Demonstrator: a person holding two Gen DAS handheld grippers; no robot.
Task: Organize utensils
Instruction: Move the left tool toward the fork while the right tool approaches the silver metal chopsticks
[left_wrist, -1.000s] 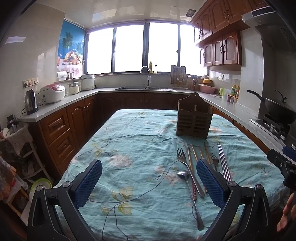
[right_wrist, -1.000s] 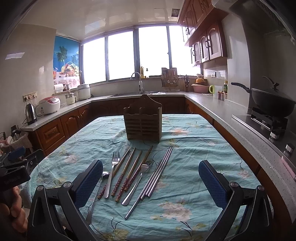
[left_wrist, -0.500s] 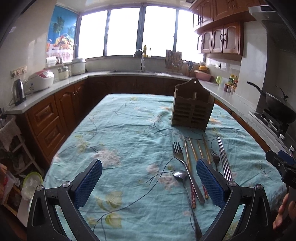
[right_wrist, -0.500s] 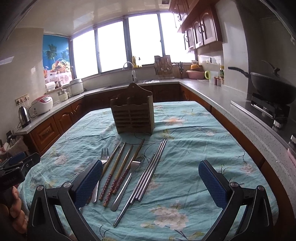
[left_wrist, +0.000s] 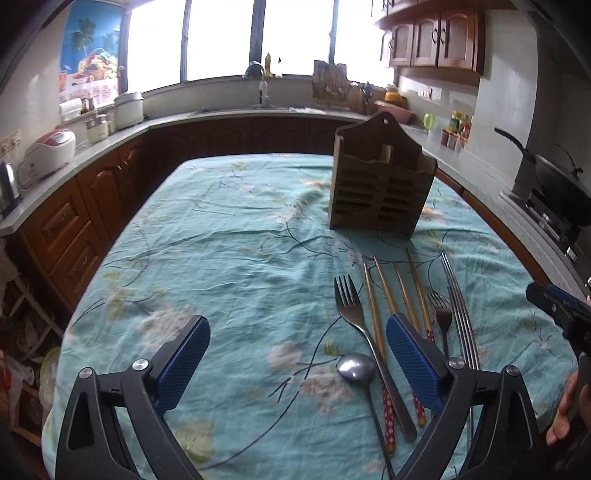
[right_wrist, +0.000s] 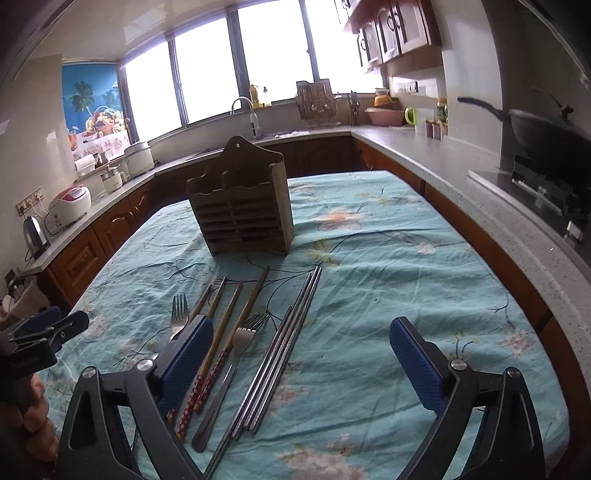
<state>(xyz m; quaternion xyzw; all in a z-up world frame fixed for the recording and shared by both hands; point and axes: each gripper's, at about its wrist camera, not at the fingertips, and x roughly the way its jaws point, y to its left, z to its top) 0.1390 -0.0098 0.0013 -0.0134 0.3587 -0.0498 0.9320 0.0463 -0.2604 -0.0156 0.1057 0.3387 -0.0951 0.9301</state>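
Your left gripper (left_wrist: 295, 360) and right gripper (right_wrist: 301, 362) hover empty, jaws closing, above forks (right_wrist: 242, 338), chopsticks (right_wrist: 221, 332) and a spoon (left_wrist: 356, 369) lying before the wooden holder (right_wrist: 242, 206) on the floral tablecloth (left_wrist: 240, 258).

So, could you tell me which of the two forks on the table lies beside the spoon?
The larger fork, leftmost in the left wrist view, its handle alongside the spoon. The smaller fork lies between the wooden and steel chopsticks.

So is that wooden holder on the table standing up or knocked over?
Upright. The wooden holder stands on its base on the tablecloth, its open slots facing up, with the forks and chopsticks lying flat in front of it.
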